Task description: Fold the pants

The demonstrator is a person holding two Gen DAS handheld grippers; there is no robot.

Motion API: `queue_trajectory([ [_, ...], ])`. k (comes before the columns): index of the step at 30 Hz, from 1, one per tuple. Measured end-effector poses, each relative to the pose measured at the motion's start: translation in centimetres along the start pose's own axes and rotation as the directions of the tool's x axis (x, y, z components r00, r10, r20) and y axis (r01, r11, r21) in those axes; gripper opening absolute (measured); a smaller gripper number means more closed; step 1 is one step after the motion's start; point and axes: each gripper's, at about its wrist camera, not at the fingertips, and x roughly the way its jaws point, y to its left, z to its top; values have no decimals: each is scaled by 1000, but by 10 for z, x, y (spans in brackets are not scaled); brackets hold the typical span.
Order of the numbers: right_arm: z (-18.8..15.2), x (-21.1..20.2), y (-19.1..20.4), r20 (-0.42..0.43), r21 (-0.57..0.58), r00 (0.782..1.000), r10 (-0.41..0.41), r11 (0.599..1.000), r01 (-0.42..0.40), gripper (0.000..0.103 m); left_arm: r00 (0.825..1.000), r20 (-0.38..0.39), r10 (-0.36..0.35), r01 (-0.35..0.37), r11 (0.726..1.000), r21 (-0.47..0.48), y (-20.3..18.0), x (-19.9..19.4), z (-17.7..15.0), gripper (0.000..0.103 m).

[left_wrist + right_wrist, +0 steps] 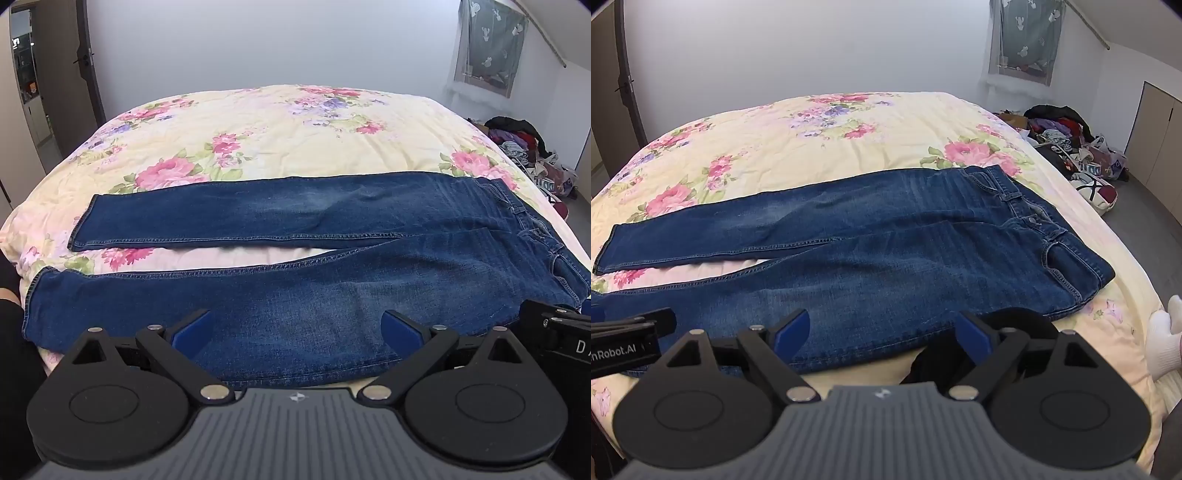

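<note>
Item: one pair of dark blue denim pants (332, 236), faded paler along the thighs and knees, with orange-brown contrast stitching on the seams and hems. Position: laid flat and unfolded across the near half of a bed (258, 122) covered by a cream quilt printed with pink and purple flowers; waistband to the right, both legs running left. The legs part in a narrow V, showing a strip of quilt between them; the far leg lies straight, the near leg runs along the bed's front edge. Waistband (1027, 206) shows belt loops and a metal button, the fly area slightly puckered. Light creases cross the seat and thighs. Left claw (297, 328): black linkage with blue pads (190, 330), spread wide apart, empty, hovering over the near leg. Right claw (882, 332): same build, spread wide apart, empty, over the hip portion near the bed's front edge. Surroundings: heap of mixed clothing and bags (1071, 147) on the grey floor beyond the bed's right side; curtained window (487, 48); dark door (81, 62) at left.
</note>
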Motion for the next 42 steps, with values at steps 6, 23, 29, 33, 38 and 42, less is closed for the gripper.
queue_trajectory([
  [6, 0, 0, 0, 0, 6, 1000, 6, 1000, -6, 82, 1000, -1, 3, -3, 1000, 0, 0, 0, 0, 103],
  [23, -1, 1, 2, -8, 6, 1000, 5, 1000, -5, 82, 1000, -4, 4, -4, 1000, 3, 1, 0, -5, 103],
  [29, -1, 1, 2, -17, -1, 1000, 5, 1000, -5, 82, 1000, -19, 8, -7, 1000, 12, 0, -3, -6, 103],
  [33, -1, 1, 1, -24, -6, 1000, 6, 1000, -7, 82, 1000, -20, 9, -9, 1000, 12, 0, -3, -6, 103],
  [38, -1, 2, 2, -37, -15, 999, 5, 1000, -6, 82, 999, -30, 12, -12, 1000, 14, 0, -5, -6, 103],
  [42, -2, 2, 4, -52, -26, 999, 17, 1000, -18, 82, 999, -33, 13, -12, 1000, 14, 1, -4, -5, 103],
])
